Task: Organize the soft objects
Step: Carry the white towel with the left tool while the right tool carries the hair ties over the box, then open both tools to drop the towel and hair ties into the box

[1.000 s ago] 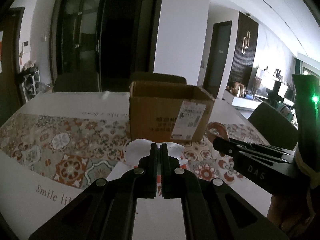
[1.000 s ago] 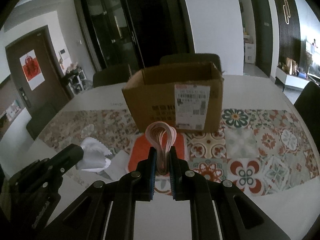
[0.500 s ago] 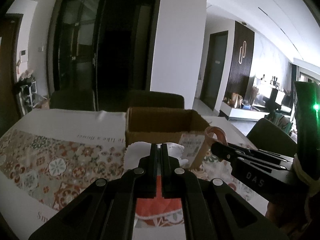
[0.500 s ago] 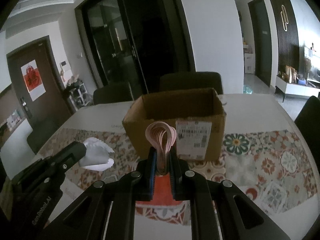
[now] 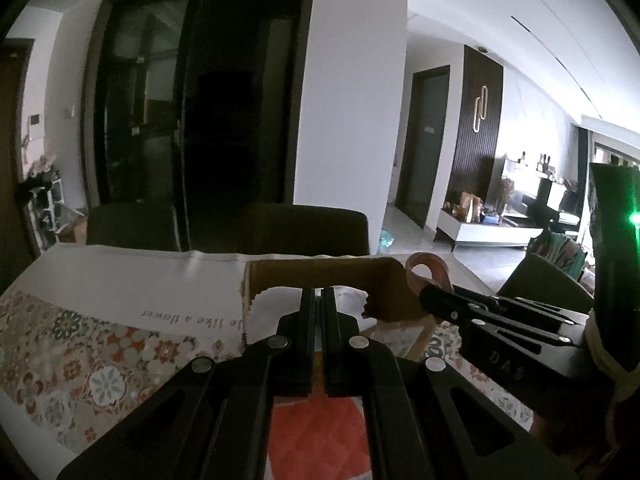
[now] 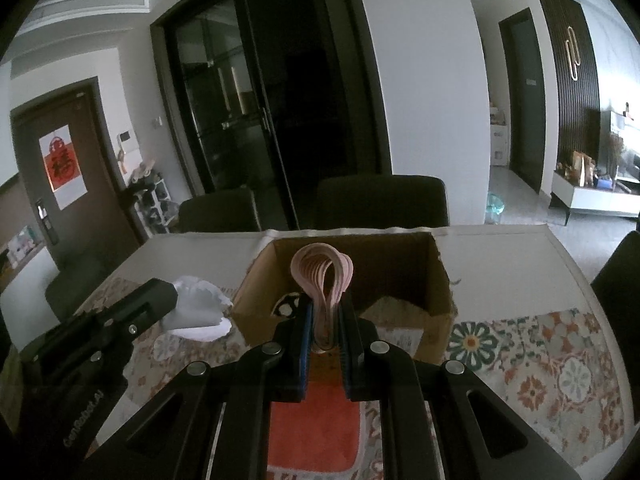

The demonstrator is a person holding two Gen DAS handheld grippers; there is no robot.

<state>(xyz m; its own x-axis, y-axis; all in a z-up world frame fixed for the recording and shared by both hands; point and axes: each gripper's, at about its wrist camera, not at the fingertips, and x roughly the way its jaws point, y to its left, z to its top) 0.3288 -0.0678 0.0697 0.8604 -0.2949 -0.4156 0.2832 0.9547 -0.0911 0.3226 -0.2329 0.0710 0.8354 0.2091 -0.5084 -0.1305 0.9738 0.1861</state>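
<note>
While a white cloth is pinched between the closed jaws of the left gripper, it is held just left of the open cardboard box. A folded bundle of pink bands is clamped in the right gripper, raised in front of the box opening. Beneath both grippers, an orange-red cloth is seen lying on the patterned tablecloth.

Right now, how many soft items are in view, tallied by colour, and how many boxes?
White cloth, held in the left claw: 1
Pink looped bands, one bundle in the right claw: 1
Red-orange cloth on the table: 1
Cardboard box: 1
Total: 4
</note>
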